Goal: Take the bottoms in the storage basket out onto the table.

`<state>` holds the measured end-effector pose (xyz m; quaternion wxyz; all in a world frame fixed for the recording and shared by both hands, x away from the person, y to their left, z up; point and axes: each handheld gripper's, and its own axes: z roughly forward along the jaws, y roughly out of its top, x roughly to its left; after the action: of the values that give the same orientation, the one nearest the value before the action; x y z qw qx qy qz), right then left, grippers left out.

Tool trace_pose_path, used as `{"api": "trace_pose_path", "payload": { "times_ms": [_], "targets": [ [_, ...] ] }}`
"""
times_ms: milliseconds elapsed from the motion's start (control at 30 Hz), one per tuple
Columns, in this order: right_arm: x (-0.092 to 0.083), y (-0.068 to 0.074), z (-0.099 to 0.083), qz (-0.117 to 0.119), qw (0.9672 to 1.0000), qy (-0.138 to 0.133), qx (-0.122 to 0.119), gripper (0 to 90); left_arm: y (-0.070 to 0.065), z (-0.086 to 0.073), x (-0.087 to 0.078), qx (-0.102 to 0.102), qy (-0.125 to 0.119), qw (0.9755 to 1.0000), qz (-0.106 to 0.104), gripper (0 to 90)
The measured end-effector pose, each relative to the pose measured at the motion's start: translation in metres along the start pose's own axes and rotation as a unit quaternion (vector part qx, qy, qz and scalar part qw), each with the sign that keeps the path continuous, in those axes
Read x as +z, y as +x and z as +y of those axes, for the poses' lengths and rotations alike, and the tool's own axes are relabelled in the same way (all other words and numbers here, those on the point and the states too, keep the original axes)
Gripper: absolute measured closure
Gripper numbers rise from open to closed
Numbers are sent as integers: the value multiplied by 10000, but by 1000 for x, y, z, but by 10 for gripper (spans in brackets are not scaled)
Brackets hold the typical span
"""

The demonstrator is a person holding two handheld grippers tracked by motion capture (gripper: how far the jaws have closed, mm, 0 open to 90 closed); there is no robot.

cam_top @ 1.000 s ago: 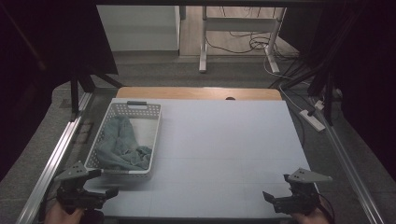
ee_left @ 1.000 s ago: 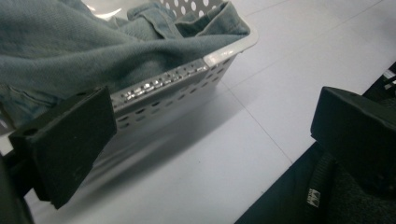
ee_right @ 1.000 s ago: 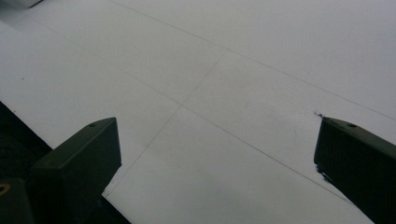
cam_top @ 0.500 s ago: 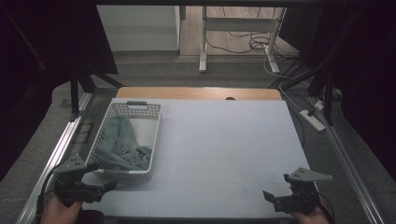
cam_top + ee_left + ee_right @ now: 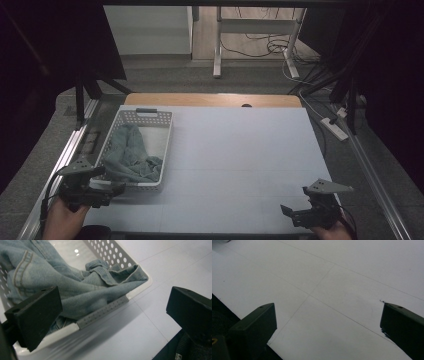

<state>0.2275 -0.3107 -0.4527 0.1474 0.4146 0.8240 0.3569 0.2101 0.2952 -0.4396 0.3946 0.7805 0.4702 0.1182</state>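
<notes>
The left tool (image 5: pixel 116 189) hovers at the near end of the basket (image 5: pixel 165 131), jaws wide apart; the right tool (image 5: pixel 286 212) waits open over bare surface (image 5: pixel 240 160). The jeans (image 5: pixel 75 287) lie bunched inside, one fold draped on the near rim. Best to dip over that rim and pinch a thick fold, not the plastic.

We are seeing a white basket (image 5: pixel 113 255) dotted with rows of small round holes, a grey strip along its near rim. The jeans (image 5: pixel 62 277) in it are showing faded light blue with paler stitching. The table (image 5: pixel 240 160) is looking white, crossed by thin dark lines. Both grippers (image 5: pixel 107 190) (image 5: pixel 287 212) are appearing black, perhaps dark grey in this dim light.
</notes>
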Motion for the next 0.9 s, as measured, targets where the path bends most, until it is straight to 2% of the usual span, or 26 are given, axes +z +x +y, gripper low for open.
{"api": "trace_pose_path", "payload": {
  "times_ms": [233, 400, 633, 700, 800, 900],
  "targets": [
    [1, 0, 0, 19, 10000, 32, -15, 12, 4, 11, 5, 2, 50, 9999, 141, 0],
    [2, 1, 1, 18, 10000, 78, -59, 12, 9, 17, 11, -25, 134, 9998, 166, 0],
    [2, 1, 1, 27, 9999, 87, -74, 12, 17, 23, 19, -116, 180, 9997, 96, 0],
    [2, 2, 1, 20, 9999, 120, -95, 12, 23, 26, 21, -160, 155, 9998, 4, 0],
    [3, 2, 1, 21, 9998, 137, -116, 12, 27, 30, 25, -171, 224, 9995, 109, 0],
    [3, 2, 1, 22, 9998, 150, -130, 12, 31, 32, 29, -190, 288, 9993, 112, 0]
  ]
}}
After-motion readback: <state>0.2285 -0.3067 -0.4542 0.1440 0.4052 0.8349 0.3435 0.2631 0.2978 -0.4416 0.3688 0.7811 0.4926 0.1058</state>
